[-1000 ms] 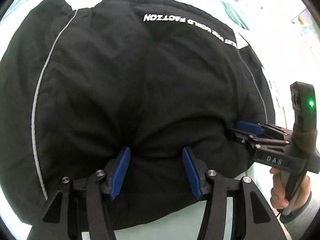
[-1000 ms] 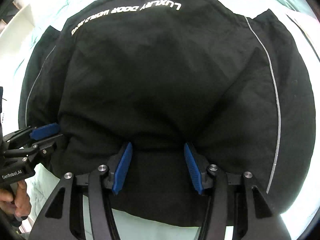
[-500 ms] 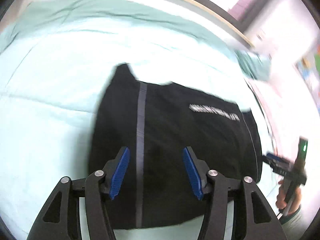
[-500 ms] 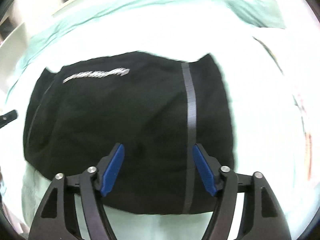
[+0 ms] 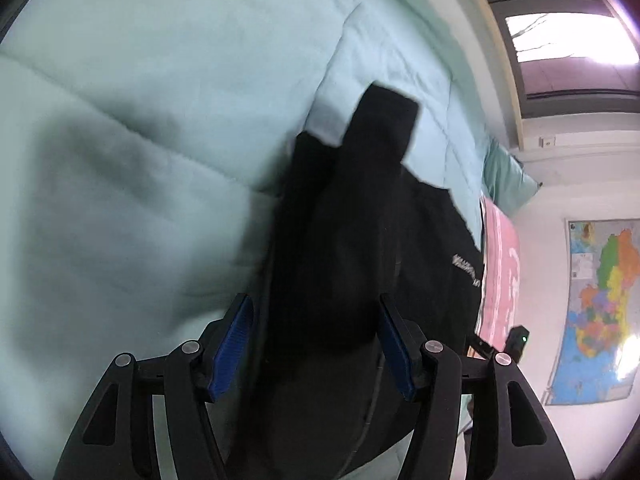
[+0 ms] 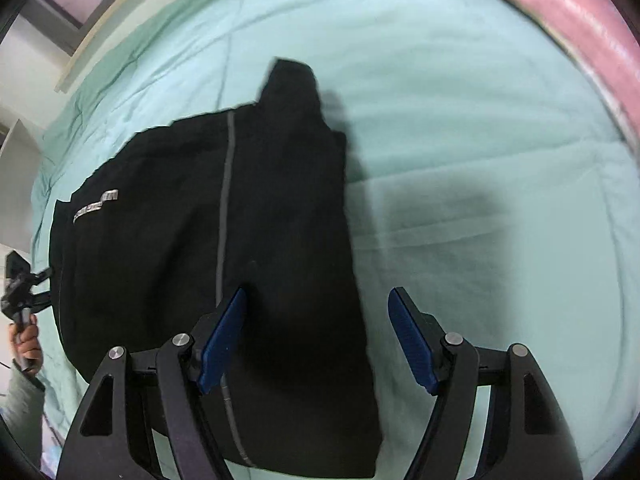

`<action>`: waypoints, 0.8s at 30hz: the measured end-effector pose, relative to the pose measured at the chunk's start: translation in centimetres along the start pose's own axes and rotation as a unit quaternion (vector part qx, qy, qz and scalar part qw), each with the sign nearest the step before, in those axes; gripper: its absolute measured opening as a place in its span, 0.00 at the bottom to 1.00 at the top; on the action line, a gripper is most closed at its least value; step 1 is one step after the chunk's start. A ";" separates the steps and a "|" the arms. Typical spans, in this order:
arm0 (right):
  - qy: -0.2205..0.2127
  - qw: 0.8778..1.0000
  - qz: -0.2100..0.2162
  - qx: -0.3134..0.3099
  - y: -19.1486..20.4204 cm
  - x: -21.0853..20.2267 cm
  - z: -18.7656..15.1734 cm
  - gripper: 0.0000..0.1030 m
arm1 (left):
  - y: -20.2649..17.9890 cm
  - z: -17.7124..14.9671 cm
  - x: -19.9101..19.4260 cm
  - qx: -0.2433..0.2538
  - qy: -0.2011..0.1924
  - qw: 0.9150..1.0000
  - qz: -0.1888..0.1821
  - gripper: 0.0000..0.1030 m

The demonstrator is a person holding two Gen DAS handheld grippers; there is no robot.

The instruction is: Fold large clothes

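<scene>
Plainly, a black jacket point(image 6: 248, 240) is laid folded on a mint-green bed point(image 6: 480, 160), one narrow part sticking out toward 12 o'clock. A grey stripe and white lettering point(image 6: 96, 206) are seen on it. The left gripper point(image 5: 316, 344) is held over the jacket with fingers wide, gripping nothing. The right gripper point(image 6: 320, 340) is likewise spread wide above the jacket's 3 o'clock edge. A pink blanket point(image 5: 500, 272) and a wall map point(image 5: 600, 308) are seen beyond.
</scene>
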State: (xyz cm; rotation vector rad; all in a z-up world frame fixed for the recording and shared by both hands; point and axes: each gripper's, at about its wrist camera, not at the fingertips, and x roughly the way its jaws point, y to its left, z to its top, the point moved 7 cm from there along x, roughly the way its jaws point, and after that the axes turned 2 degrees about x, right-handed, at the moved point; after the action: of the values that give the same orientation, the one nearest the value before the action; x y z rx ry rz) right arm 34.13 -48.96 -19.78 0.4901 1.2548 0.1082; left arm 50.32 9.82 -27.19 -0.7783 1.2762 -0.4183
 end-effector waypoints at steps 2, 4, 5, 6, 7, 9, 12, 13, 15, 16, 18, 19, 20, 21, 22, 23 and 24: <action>0.015 0.999 0.036 0.017 -0.7 1.0 0.1 0.74 | 0.3 -0.3 1.4 -0.008 0.019 1.000 -0.022 0.62; 0.030 0.997 0.064 0.026 -1.2 1.8 0.1 0.80 | 0.3 -0.5 2.7 -0.016 0.037 0.998 -0.041 0.62; 0.037 0.996 0.073 0.026 -1.3 2.2 0.0 0.84 | 0.3 -0.7 3.3 -0.018 0.044 0.998 -0.048 0.62; 0.044 0.995 0.084 0.028 -1.4 2.5 0.0 0.85 | 0.1 -1.0 4.1 -0.019 0.055 0.997 -0.059 0.62; 0.055 0.993 0.102 0.031 -1.4 3.0 0.0 0.85 | 0.1 -1.1 4.6 -0.020 0.063 0.996 -0.063 0.62; 0.062 0.991 0.115 0.035 -1.6 3.7 0.2 0.85 | -0.1 -1.2 5.9 -0.020 0.071 0.995 -0.063 0.64; 0.071 0.986 0.143 0.043 -2.1 4.0 0.3 0.85 | -0.4 -1.3 7.0 -0.021 0.075 0.995 -0.069 0.66; 0.074 0.984 0.155 0.047 -2.5 3.5 0.0 0.85 | -0.5 -1.3 7.2 -0.021 0.076 0.994 -0.071 0.66; 0.079 0.980 0.176 0.057 -2.8 3.7 -0.1 0.85 | -0.6 -1.3 7.5 -0.023 0.077 0.994 -0.079 0.66; 0.078 0.979 0.181 0.058 -2.9 3.7 -0.1 0.85 | -0.6 -1.3 7.5 -0.026 0.076 0.993 -0.084 0.66; 0.077 0.975 0.201 0.060 -2.7 3.1 -0.5 0.76 | -0.9 -1.4 7.2 -0.023 0.071 0.993 -0.097 0.63; 0.078 0.970 0.222 0.062 -2.5 2.7 -0.8 0.70 | -1.3 -1.6 7.0 -0.020 0.069 0.992 -0.108 0.60; 0.076 0.968 0.231 0.061 -2.7 2.3 -0.9 0.64 | -1.2 -1.6 6.6 -0.018 0.067 0.990 -0.121 0.58; 0.077 0.969 0.229 0.055 -2.6 2.2 -1.0 0.64 | -1.4 -1.7 6.4 -0.017 0.065 0.989 -0.132 0.58; 0.081 0.971 0.222 0.046 -2.6 2.2 -1.2 0.64 | -1.5 -1.8 6.3 -0.016 0.064 0.988 -0.138 0.58; 0.085 0.970 0.222 0.046 -2.7 2.3 -1.3 0.64 | -1.5 -1.8 6.4 -0.015 0.065 0.988 -0.139 0.58; 0.089 0.969 0.226 0.051 -2.8 2.5 -1.3 0.65 | -1.5 -1.8 6.7 -0.014 0.067 0.989 -0.134 0.58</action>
State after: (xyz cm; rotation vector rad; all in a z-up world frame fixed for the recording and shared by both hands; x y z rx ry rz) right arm 33.20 -50.19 -23.42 0.8679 1.3080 0.4834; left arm 50.57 3.75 -30.94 -0.9639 1.3079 -0.6808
